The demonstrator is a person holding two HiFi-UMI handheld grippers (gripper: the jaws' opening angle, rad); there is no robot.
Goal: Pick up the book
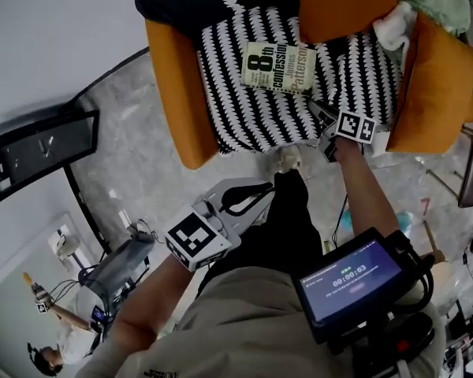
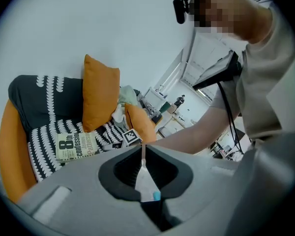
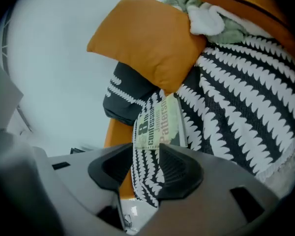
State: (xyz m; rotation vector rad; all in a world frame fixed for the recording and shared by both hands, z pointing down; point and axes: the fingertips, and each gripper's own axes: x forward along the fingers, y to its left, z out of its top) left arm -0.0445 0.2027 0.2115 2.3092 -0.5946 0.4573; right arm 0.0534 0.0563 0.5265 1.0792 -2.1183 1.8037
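Book (image 1: 280,67) on striped seat (image 1: 244,113), just beyond parted right claw (image 3: 146,154), left claw (image 2: 142,154) pressed together

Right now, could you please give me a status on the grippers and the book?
Left gripper shut, empty. Right gripper open, short of the book. Book flat on patterned seat cushion. Orange pillow beside it, nothing on top.

An orange armchair (image 1: 173,93) with a black-and-white patterned seat carries the book (image 1: 280,67), lying flat beside an orange cushion (image 1: 343,2).
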